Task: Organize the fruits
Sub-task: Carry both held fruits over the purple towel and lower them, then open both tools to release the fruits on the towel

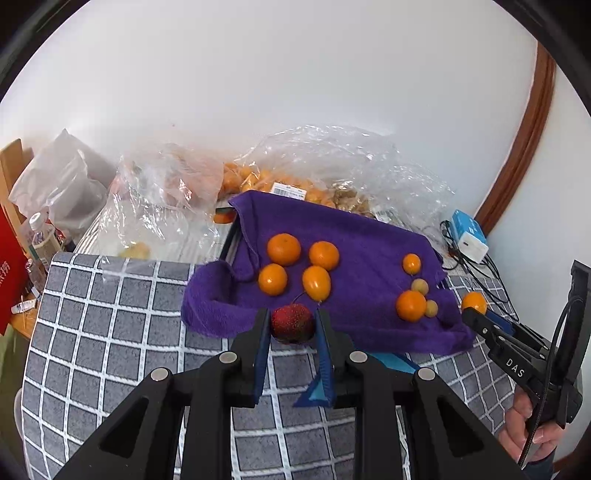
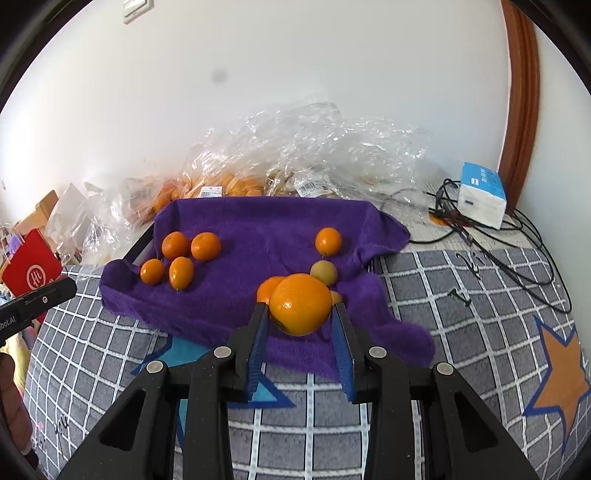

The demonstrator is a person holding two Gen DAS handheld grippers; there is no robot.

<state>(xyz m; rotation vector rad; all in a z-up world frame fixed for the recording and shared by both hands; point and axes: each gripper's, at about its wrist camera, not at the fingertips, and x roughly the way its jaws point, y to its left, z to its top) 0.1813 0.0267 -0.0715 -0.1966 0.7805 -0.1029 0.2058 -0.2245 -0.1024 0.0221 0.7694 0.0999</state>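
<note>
While a red bayberry is clamped between the closed-in left tongs at the 6 o'clock edge of the purple towel, an orange is gripped by the right tongs at 5 o'clock; four oranges are grouped at 9 o'clock.

Behind your work surface stood a plain white wall, evenly and brightly lit. At two o'clock a brown wooden door frame ran up along it. A white switch plate sat high on the wall at eleven o'clock in your right wrist view. Under everything lay a grey blanket with a white grid, carrying an orange star outlined in blue at four o'clock. A light wooden chair showed at nine o'clock.
</note>
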